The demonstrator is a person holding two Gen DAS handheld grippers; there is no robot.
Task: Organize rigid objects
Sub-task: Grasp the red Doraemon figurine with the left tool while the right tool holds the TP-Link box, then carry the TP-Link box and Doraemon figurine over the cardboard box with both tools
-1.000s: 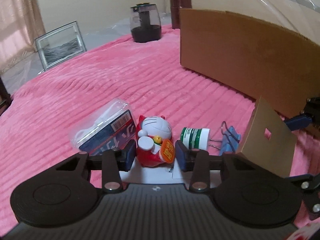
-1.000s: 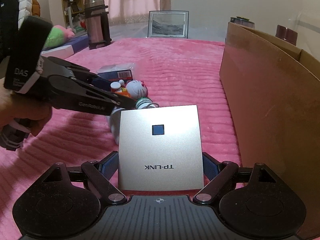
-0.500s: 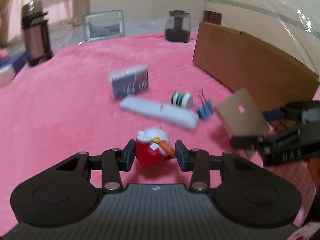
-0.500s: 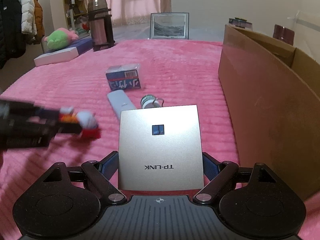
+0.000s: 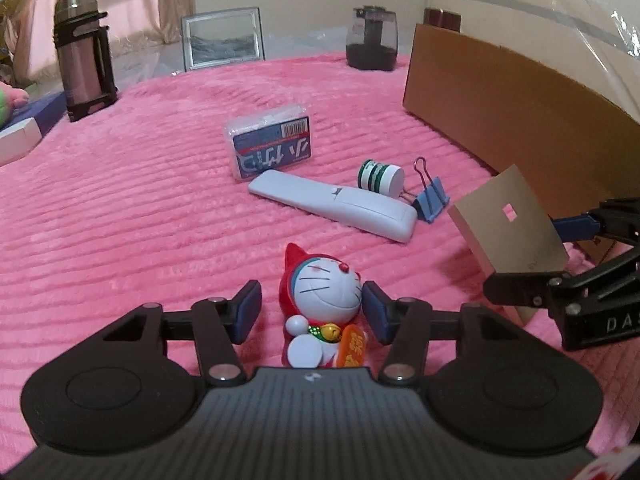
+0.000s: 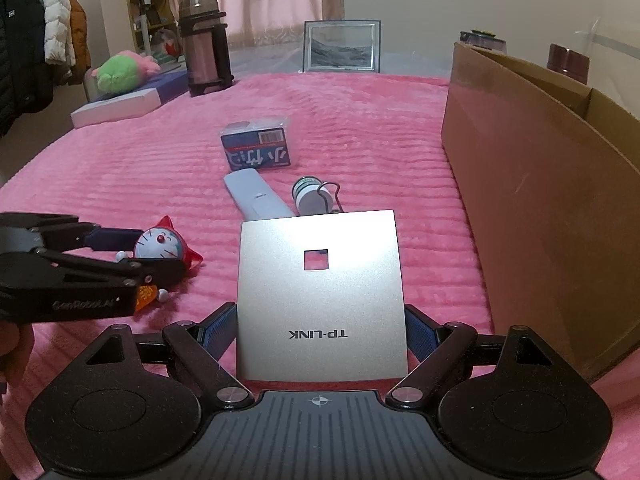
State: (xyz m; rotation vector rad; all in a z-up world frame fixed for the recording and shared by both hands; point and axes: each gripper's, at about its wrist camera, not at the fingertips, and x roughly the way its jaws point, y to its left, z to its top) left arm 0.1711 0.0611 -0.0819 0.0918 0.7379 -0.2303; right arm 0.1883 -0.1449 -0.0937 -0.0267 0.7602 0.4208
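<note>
On pink blanket [image 5: 120, 208]: left tongs [image 5: 311, 312] just spreading, cat figurine [image 5: 320, 304] between; right tongs [image 6: 320, 330] pinching silver box [image 6: 320, 300].

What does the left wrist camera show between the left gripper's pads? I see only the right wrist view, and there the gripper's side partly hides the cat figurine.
Observer: The left gripper is open, and its jaws have just been opening. The cat figurine lies between the pads, with a clear gap at the left pad.
Operator: What is the wire loop behind my silver box?
Observer: It belongs to a blue binder clip, lying at the end of the white remote.
Operator: Does the clip touch the small jar?
Observer: Its wire handles reach the green-and-white jar; real contact I cannot tell.
</note>
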